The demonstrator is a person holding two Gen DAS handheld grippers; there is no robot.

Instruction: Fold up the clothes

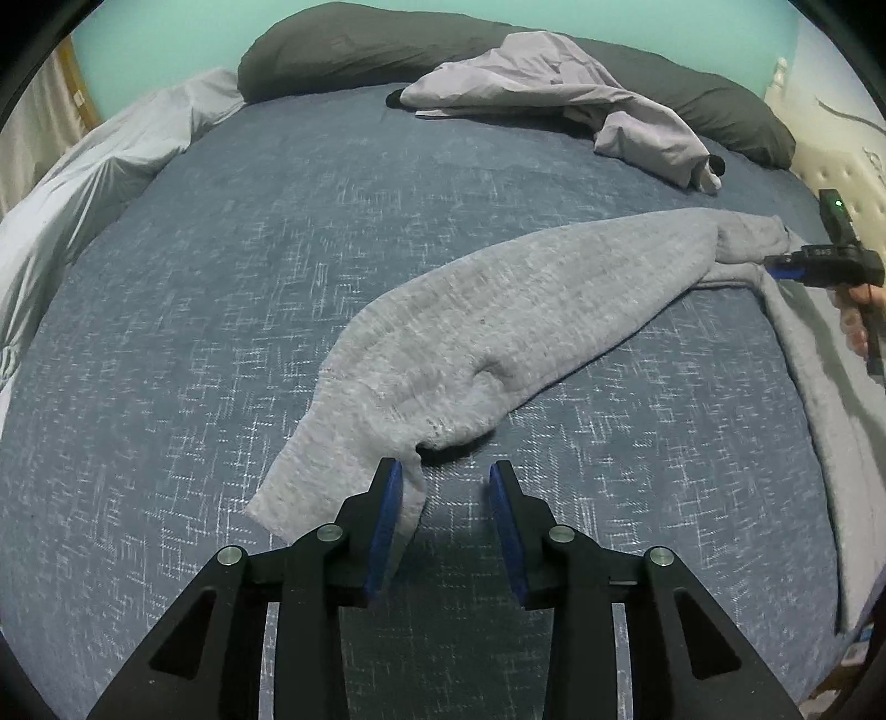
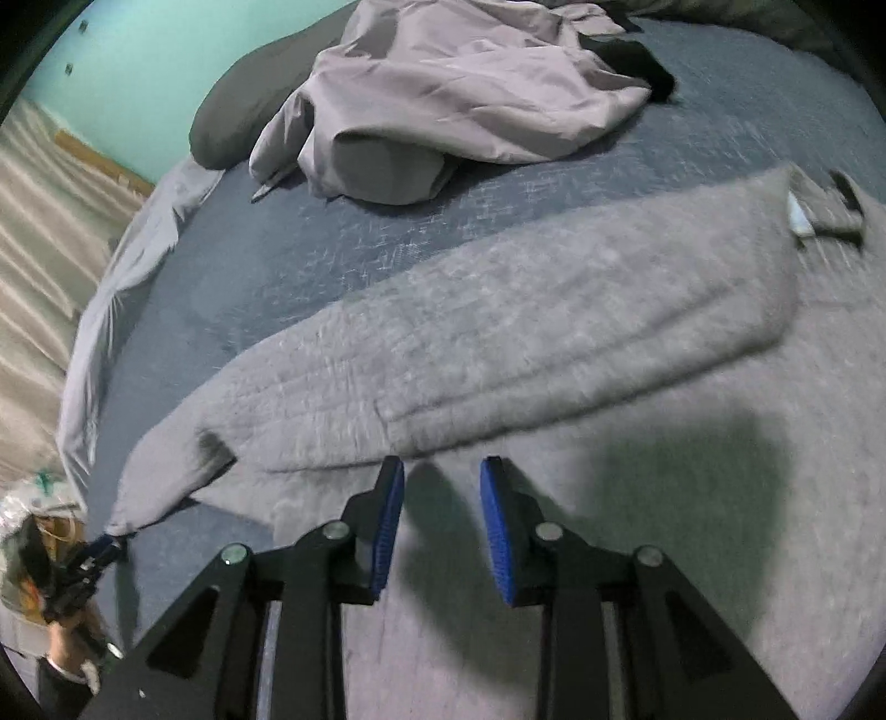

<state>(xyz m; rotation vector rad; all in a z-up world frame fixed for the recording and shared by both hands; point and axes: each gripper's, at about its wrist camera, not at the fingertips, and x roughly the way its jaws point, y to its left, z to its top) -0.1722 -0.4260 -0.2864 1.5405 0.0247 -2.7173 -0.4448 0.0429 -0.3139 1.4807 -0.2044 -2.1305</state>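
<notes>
Item: grey sweater [image 1: 498, 332], spread flat on bed [image 1: 221, 277], sleeve laid across for folding. My left claw [image 1: 446, 471]: part-open, empty, cuff against its left pad. My right claw [image 2: 442, 465]: part-open, empty, above sweater body.

Sweater [image 1: 487, 327] spread flat on the bed [image 1: 221, 277], one sleeve [image 1: 343, 454] stretched toward the left gripper [image 1: 446, 471], cuff just beside its left finger. Behind it, crumpled garment [image 1: 554, 94] heaped against pillows [image 1: 343, 50]. Bunched sheet [image 1: 99, 183] along the bed's left edge.
</notes>
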